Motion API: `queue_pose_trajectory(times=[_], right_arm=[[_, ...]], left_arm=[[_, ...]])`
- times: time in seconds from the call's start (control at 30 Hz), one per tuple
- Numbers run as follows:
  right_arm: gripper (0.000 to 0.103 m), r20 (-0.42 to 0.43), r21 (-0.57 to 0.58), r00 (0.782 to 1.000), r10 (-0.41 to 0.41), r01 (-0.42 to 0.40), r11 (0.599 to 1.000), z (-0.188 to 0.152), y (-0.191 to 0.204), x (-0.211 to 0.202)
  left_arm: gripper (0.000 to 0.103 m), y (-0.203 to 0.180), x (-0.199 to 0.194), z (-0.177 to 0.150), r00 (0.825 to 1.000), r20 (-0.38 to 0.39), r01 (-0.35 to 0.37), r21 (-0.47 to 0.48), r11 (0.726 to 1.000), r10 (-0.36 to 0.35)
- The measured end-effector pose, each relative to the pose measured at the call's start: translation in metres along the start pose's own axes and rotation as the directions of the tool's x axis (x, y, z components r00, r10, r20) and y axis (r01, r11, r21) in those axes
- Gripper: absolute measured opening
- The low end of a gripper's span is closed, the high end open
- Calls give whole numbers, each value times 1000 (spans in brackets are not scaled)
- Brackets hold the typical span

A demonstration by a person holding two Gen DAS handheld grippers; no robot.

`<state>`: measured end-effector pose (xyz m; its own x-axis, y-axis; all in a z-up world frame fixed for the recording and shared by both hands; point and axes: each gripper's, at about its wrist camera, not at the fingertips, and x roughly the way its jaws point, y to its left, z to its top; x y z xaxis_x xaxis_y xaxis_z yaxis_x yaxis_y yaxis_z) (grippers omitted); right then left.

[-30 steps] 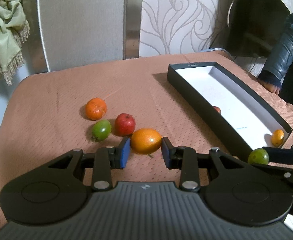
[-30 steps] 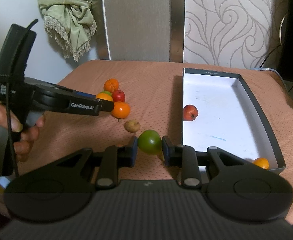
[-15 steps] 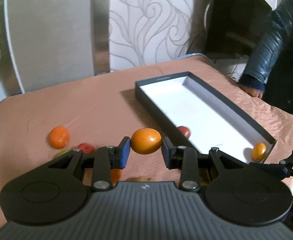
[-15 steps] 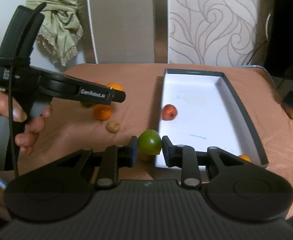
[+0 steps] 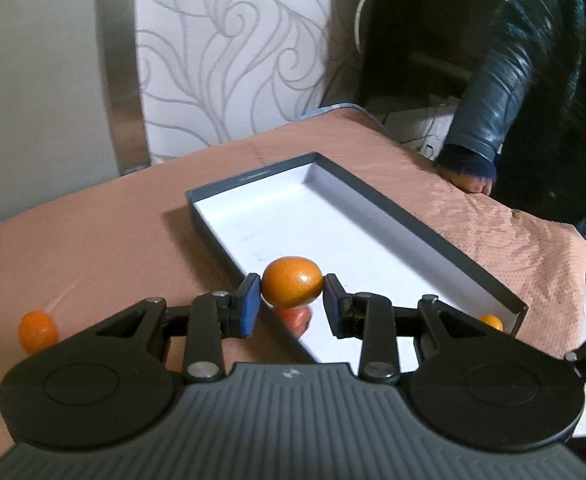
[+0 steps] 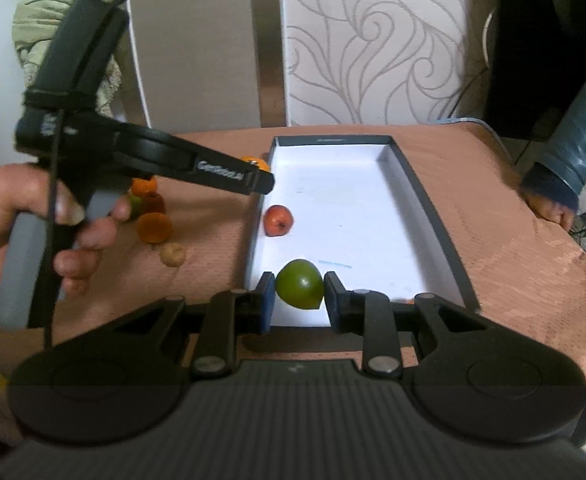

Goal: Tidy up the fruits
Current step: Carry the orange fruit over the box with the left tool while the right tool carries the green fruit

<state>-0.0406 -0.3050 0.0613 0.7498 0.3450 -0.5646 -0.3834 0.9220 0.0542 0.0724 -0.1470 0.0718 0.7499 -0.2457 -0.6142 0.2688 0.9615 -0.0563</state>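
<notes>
Left claw (image 5: pixel 291 292) pinching an orange fruit (image 5: pixel 291 287) above the near-left wall of the box (image 5: pixel 445 242); right claw (image 6: pixel 299 294) pinching a green fruit (image 6: pixel 300 290) over the near end of the box floor. Both loads apparently airborne, neither released yet. Already in the box: a red apple (image 6: pixel 278 220) against the left wall and a small orange fruit (image 5: pixel 491 322) in the near-right corner. Outstanding on the tabletop (image 6: pixel 221 256), left of the box: a cluster of orange, green and red fruit (image 6: pixel 155 227), plus a small brownish one (image 6: pixel 173 255) nearer the box. Roughly under halfway by this count, with two drops imminent. Resting at the far-right tabletop edge, a bystander's hand (image 5: pixel 471 180).
</notes>
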Motion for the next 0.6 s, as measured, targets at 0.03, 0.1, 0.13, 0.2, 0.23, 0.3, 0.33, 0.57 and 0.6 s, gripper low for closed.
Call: queue_pose_trajectory(times=[0.03, 0.1, 0.13, 0.2, 0.23, 0.3, 0.33, 0.57, 0.6], right_arm=[[29, 1, 2, 1000, -3, 3, 1000, -1, -1, -1], [29, 2, 5, 1000, -14, 14, 1000, -1, -3, -1], [29, 2, 6, 1000, -20, 20, 1000, -2, -4, -1], [29, 1, 10, 1000, -32, 32, 999, -2, -6, -2], [29, 0, 12, 999, -37, 37, 999, -2, -7, -2], [29, -3, 16, 999, -47, 47, 999, -2, -9, -2], [29, -5, 18, 999, -53, 53, 998, -2, -9, -2], [29, -17, 26, 997, -78, 79, 997, -2, -11, -4], [29, -18, 27, 997, -81, 82, 996, -3, -11, -4]], left_arm=[[39, -3, 4, 1, 1000, -2, 6, 7, 1000, -6], [39, -6, 15, 4, 1000, -9, 16, 13, 1000, -16], [39, -7, 19, 6, 1000, -14, 21, 13, 1000, -21], [39, -10, 29, 9, 999, -21, 27, 14, 1000, -27], [39, -11, 34, 10, 999, -25, 30, 18, 999, -29], [39, -12, 42, 12, 999, -31, 34, 24, 999, -33], [39, -13, 46, 13, 999, -35, 37, 27, 999, -36], [39, -16, 73, 15, 997, -67, 51, 40, 998, -49], [39, -16, 77, 16, 996, -72, 52, 39, 998, -49]])
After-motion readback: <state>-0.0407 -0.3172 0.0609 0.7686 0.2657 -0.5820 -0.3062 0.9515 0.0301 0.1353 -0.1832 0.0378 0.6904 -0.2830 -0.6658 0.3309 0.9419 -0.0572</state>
